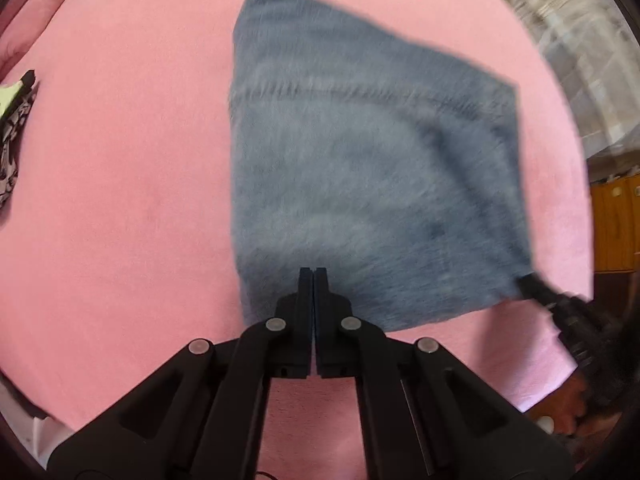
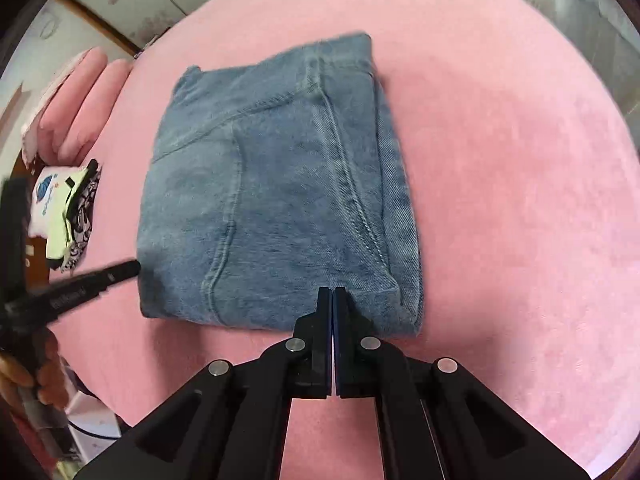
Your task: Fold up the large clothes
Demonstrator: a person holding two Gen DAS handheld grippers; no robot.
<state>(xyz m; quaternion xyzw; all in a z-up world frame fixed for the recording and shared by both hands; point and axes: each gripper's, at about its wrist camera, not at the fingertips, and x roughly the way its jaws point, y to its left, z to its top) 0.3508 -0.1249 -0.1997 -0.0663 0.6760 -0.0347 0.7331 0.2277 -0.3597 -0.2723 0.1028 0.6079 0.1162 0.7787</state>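
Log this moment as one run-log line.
stage: fold nearly done | jeans: folded compact on pink bed cover | left gripper: shut at near edge | right gripper: shut at near edge

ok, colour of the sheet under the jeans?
Plain pink sheet under the blue jeans; clearest in the right wrist view.

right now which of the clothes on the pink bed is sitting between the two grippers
The folded blue jeans: the left gripper and the right gripper, both shut, sit at their near corners. The black-and-white patterned garment lies apart by the pillows.
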